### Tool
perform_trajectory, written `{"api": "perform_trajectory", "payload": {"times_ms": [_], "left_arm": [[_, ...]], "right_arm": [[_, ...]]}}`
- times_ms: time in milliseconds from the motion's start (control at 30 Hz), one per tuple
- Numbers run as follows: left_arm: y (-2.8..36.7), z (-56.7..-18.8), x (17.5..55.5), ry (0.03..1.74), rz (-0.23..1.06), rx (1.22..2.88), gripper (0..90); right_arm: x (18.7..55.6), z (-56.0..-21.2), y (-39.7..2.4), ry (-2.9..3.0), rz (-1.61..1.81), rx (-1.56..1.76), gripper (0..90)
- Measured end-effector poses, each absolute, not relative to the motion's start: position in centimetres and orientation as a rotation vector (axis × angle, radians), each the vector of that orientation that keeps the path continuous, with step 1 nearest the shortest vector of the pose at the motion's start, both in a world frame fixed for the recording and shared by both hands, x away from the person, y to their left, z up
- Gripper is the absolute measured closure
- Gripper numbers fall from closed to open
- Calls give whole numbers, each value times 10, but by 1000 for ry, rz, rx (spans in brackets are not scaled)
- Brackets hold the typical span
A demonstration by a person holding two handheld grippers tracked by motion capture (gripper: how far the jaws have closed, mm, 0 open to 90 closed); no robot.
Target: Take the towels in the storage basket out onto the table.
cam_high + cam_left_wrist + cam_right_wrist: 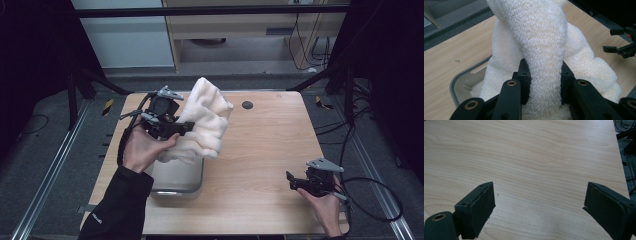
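At nine o'clock on the pale wooden table (260, 145), my left gripper (186, 126) pinches a thick fold of the fluffy cream terry towel (205, 120), whose long axis rises toward twelve. The towel hides most of the grey rounded plastic tub (177, 177) beneath; my left gripper view shows the tub's rim (461, 80). At four o'clock, my right gripper (292, 181) hovers, jaws wide apart, holding nothing.

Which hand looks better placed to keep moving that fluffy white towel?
The left: its claw is shut on the towel above the grey tray. The right claw is open, far off over bare table.
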State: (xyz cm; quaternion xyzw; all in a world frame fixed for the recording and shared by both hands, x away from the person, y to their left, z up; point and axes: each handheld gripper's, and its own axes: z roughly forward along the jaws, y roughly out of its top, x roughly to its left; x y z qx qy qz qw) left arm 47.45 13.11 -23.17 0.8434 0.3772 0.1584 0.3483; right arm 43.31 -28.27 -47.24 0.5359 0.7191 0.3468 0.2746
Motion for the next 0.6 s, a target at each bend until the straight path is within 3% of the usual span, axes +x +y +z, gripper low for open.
{"api": "perform_trajectory", "payload": {"times_ms": [600], "left_arm": [[68, -233, 476, 852, 380, 2229, 700]], "right_arm": [[431, -472, -292, 1901, 934, 1445, 96]]}}
